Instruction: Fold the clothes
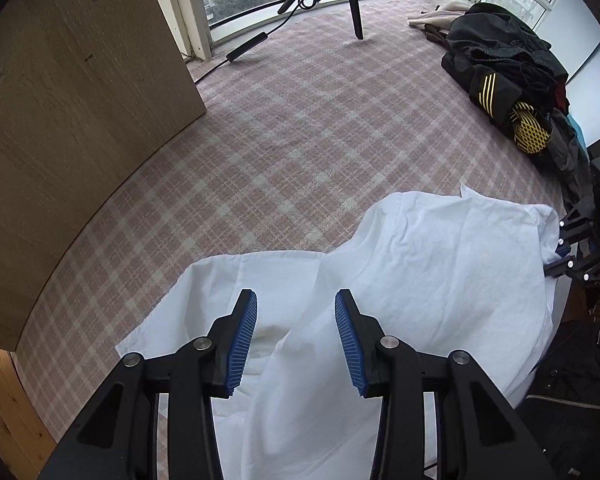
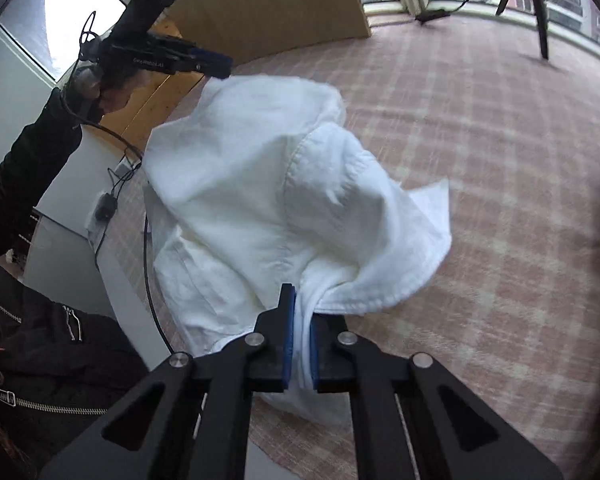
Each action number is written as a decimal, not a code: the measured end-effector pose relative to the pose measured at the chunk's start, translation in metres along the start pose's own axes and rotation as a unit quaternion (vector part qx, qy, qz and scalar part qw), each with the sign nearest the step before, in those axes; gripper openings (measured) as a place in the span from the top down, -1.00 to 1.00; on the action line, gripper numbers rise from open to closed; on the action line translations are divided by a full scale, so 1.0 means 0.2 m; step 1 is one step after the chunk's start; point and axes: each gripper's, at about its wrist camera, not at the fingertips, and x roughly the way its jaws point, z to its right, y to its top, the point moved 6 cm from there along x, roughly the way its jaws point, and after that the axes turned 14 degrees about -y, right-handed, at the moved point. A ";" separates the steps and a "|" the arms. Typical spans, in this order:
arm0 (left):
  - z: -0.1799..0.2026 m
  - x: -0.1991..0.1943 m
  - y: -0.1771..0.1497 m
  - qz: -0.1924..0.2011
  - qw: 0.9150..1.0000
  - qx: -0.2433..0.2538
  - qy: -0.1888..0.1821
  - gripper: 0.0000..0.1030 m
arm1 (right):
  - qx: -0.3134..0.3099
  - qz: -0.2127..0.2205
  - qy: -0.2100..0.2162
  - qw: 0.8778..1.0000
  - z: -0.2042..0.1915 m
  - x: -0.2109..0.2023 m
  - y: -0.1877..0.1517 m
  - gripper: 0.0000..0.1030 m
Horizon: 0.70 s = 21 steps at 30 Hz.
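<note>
- White shirt (image 1: 440, 264) lies rumpled on the plaid cloth (image 1: 300, 128), part of it lifted off the surface.
- Left gripper (image 1: 296, 336): jaws apart, nothing between the blue pads (image 1: 242, 340). It hangs over the shirt's near edge; fabric shows below and between the fingers.
- Right gripper (image 2: 302, 340): jaws together, clamped on a bunched fold of the shirt (image 2: 260, 184). The rest of the shirt billows up and away from the grip.
- In the right wrist view the left gripper (image 2: 204, 60) is just past the shirt's far side, held by a dark-sleeved arm (image 2: 24, 184).
- Dark clothes pile (image 1: 512, 80) sits well apart from the shirt, on the far side of it.
- Wooden panel (image 1: 60, 120) stands left of the shirt.
</note>
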 end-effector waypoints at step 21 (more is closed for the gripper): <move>0.28 0.12 0.14 -0.002 0.994 0.070 -0.085 0.94 | -0.020 0.052 -0.210 0.976 0.10 -0.62 0.15 0.88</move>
